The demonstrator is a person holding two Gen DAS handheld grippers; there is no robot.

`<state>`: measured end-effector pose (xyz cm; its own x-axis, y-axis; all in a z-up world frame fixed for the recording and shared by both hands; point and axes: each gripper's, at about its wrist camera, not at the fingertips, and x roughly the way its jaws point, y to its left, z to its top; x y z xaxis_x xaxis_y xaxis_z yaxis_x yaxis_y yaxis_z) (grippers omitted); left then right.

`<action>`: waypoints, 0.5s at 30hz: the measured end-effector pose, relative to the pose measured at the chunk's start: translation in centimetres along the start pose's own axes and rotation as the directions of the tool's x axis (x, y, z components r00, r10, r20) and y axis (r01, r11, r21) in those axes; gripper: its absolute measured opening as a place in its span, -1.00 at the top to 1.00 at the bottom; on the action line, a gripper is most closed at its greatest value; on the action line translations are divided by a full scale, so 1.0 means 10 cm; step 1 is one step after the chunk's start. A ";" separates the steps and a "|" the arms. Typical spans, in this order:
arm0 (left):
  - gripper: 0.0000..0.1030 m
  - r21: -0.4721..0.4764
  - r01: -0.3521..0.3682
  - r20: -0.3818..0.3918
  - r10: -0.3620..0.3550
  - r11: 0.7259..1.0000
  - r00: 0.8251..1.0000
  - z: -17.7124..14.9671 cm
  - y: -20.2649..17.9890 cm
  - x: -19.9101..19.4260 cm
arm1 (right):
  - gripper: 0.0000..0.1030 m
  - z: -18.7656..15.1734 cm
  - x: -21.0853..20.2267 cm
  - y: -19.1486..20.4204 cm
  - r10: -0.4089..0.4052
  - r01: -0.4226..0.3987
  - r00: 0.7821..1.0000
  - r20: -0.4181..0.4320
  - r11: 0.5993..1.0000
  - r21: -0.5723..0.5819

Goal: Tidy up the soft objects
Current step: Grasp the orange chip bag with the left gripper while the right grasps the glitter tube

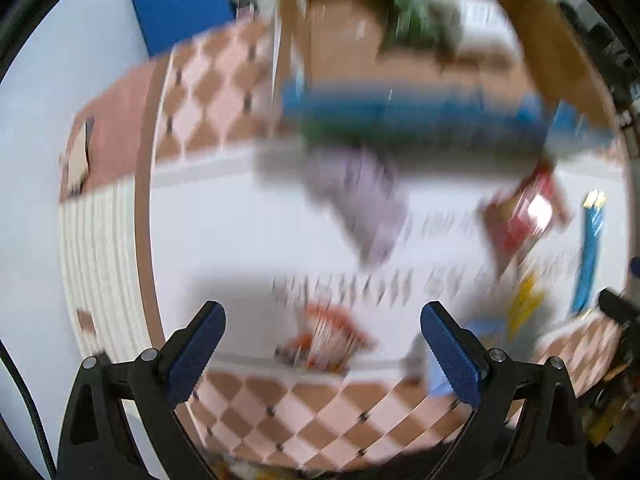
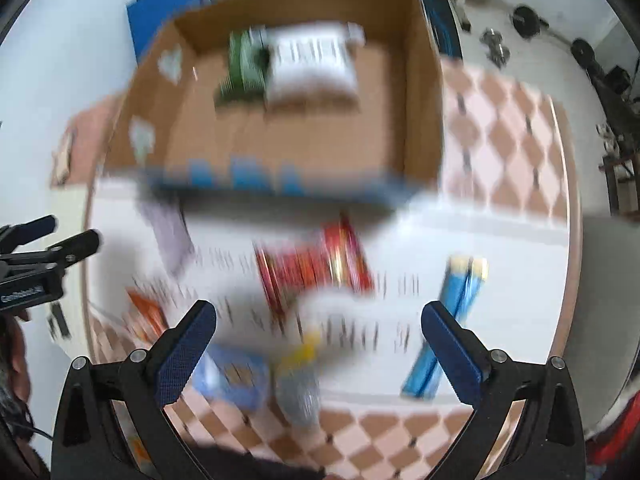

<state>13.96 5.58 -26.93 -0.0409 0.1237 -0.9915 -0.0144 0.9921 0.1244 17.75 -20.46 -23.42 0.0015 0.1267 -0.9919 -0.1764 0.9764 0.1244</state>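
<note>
Both views are blurred by motion. An open cardboard box stands at the far side of the table and holds a green pack and a white pack; it also shows in the left wrist view. In front of it lie a grey-purple soft item, a red packet, an orange packet, a blue tube, a blue pack and a clear yellow-topped bag. My left gripper is open and empty above the orange packet. My right gripper is open and empty above the bag.
A white cloth covers the middle of a round table with a pink checkered cover. A blue panel leans behind the table. Weights lie on the floor at the right. The left gripper shows at the right wrist view's left edge.
</note>
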 end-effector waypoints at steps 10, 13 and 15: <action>-0.19 0.007 0.002 -0.126 -0.001 1.000 0.992 -0.43 0.08 0.74 | -0.48 -0.70 0.85 0.11 -0.002 0.006 0.987 -0.162 1.000 0.024; -0.20 0.029 0.026 -0.140 -0.022 0.999 0.990 -0.39 0.03 0.82 | -0.28 -0.77 1.08 0.15 -0.024 0.026 0.978 -0.206 1.000 0.007; -0.20 0.035 0.020 -0.154 -0.015 0.999 0.988 -0.34 0.01 0.89 | -0.11 -0.82 1.17 0.16 -0.018 0.018 0.976 -0.217 1.000 0.001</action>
<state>10.18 6.68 -35.59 -0.1942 0.1048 -0.9753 0.0199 0.9945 0.1029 9.38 -18.82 -35.00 -0.2095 0.0684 -0.9754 -0.1757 0.9787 0.1063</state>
